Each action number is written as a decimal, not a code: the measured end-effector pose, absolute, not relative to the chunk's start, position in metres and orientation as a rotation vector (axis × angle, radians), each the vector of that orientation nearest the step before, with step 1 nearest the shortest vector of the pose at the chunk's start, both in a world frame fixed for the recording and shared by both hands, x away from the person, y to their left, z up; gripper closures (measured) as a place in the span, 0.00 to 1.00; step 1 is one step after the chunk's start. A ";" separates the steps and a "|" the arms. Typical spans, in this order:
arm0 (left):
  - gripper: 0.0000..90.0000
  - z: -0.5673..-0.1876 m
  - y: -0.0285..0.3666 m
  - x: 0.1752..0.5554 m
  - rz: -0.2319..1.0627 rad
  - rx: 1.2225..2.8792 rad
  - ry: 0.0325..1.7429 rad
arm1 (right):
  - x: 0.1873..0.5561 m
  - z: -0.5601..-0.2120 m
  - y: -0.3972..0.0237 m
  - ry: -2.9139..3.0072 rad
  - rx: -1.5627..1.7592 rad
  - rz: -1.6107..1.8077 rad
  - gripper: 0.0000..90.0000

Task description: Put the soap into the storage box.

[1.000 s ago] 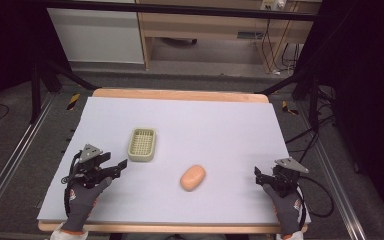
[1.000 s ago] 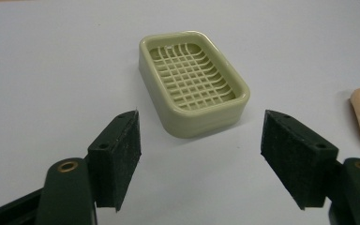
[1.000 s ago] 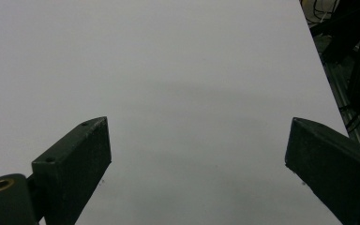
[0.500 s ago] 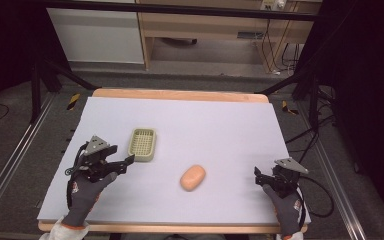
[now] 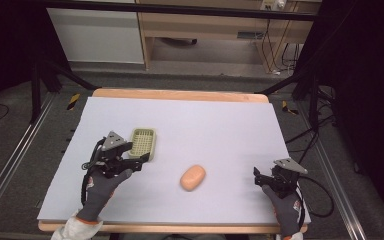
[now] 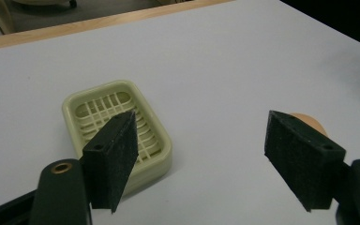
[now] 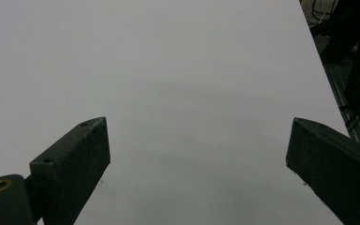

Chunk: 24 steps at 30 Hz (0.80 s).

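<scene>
Hovering left gripper [image 6: 201, 164]: jaws released, just beside soap dish [image 6: 117, 133].
Right gripper [image 7: 197, 159]: jaws released, well right of soap dish.
Orange soap [image 5: 193, 177]: near soap dish, right of it.

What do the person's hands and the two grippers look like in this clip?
Both hands wear dark grey gloves with orange trim at the wrist; the left hand shows a white sleeve below it. The left gripper and right gripper are black, each topped by a grey three-cornered plate and trailing a black cable. Their jaws are flat black wedge-shaped blocks, with brass-coloured eyelets at the base.

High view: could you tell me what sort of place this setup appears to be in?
Probably a lab recording station: a white-topped table ringed by black curtains, with hand-held grippers, left and right, trailing cables.
</scene>
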<state>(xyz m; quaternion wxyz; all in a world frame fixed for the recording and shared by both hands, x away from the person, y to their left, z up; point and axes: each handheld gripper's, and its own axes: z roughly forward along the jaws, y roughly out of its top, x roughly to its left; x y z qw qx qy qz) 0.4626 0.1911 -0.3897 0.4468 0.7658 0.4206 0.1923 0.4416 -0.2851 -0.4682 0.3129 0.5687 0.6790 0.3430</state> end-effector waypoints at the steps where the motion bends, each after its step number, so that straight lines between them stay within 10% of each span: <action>1: 0.28 -0.390 0.186 0.465 0.471 1.902 1.036 | 0.442 -0.469 -0.285 1.795 1.496 0.902 0.08; 24: 0.27 -0.404 0.121 0.473 0.414 2.012 0.932 | 0.443 -0.467 -0.282 1.790 1.500 0.903 0.07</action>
